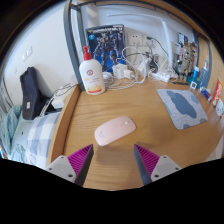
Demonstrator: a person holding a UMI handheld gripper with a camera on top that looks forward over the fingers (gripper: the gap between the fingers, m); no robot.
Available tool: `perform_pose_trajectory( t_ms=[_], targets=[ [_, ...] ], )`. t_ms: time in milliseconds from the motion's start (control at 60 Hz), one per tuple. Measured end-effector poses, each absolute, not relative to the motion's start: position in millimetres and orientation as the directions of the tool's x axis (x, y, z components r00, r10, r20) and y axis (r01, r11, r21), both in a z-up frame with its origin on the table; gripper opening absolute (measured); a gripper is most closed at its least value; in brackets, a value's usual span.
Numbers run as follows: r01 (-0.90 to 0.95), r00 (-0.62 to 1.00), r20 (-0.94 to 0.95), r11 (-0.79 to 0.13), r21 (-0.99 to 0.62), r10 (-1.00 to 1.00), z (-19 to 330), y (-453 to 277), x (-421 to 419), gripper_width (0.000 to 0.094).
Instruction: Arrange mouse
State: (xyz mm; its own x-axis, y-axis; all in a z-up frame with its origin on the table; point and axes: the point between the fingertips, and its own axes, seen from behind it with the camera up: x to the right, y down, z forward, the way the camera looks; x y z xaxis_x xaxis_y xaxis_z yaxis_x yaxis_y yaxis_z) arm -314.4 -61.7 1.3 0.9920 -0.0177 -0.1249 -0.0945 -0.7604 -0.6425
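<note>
I have the gripper (pixel 116 163) held low over the desk (pixel 150 110), pointing forward and slightly down along the wood, roughly level side to side. Its fingers are spread wide and hold nothing; only the tips show, each with its magenta pad (pixel 80 160) turned inward. The hand that carries it is out of my view.

The mouse (pixel 114 130), pale pink, lies flat on the desk just ahead of the fingers and about centred on the gap between them. It rests on the wood alone, not touched by either tip.

Beyond it, near the back of the desk, I see a white bottle (pixel 91 76) with a red cap standing upright, and beside it a tangle of white cables (pixel 135 70) that I cannot sort out. A grey cloth (pixel 184 106) lies flat on the desk to the right, well apart from the mouse. At the far right some upright items (pixel 196 76) are too small to name. Left of the desk a dark bag (pixel 31 92) leans against the wall, partly cut off, with a patterned fabric (pixel 32 133) below it. The desk's near edge is hidden behind the fingers.
</note>
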Motion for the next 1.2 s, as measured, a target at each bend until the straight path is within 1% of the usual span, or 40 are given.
perform_pose_trajectory(
  t_ms=[150,383,517,683,767,800,817,833,900,933,1033,1200],
  targets=[
    [-0.122,0.990,-0.135,-0.765,-0.632,-0.046,-2.1,-26.7,-328.6,0.0810],
    [-0.112,0.991,-0.128,-0.762,-0.638,-0.038,-1.4,15.7,-347.3,0.0803],
    [-0.070,0.993,-0.116,-0.772,-0.632,0.005,-3.9,29.9,-364.8,0.0798],
    [0.024,0.995,-0.062,-0.791,-0.612,0.079,-12.1,34.4,-380.6,0.0762],
    [0.067,0.993,-0.033,-0.785,-0.615,0.111,-13.6,36.5,-384.2,0.0659],
    [0.066,0.993,-0.039,-0.781,-0.621,0.115,-13.1,37.9,-386.7,0.0589],
    [0.068,0.993,-0.036,-0.780,-0.623,0.116,-13.1,38.0,-386.8,0.0540],
    [0.073,0.992,-0.037,-0.776,-0.627,0.123,-12.4,38.7,-388.6,0.0461],
    [0.082,0.990,-0.039,-0.761,-0.643,0.139,-12.3,38.8,-391.5,0.0437],
    [0.070,0.990,-0.048,-0.754,-0.653,0.133,-12.3,38.6,-391.6,0.0409],
    [0.064,0.988,-0.064,-0.748,-0.660,0.142,-13.0,38.3,-391.7,0.0280],
    [0.111,0.976,-0.072,-0.752,-0.650,0.207,-12.8,37.6,-393.6,0.0268]
  ],
)
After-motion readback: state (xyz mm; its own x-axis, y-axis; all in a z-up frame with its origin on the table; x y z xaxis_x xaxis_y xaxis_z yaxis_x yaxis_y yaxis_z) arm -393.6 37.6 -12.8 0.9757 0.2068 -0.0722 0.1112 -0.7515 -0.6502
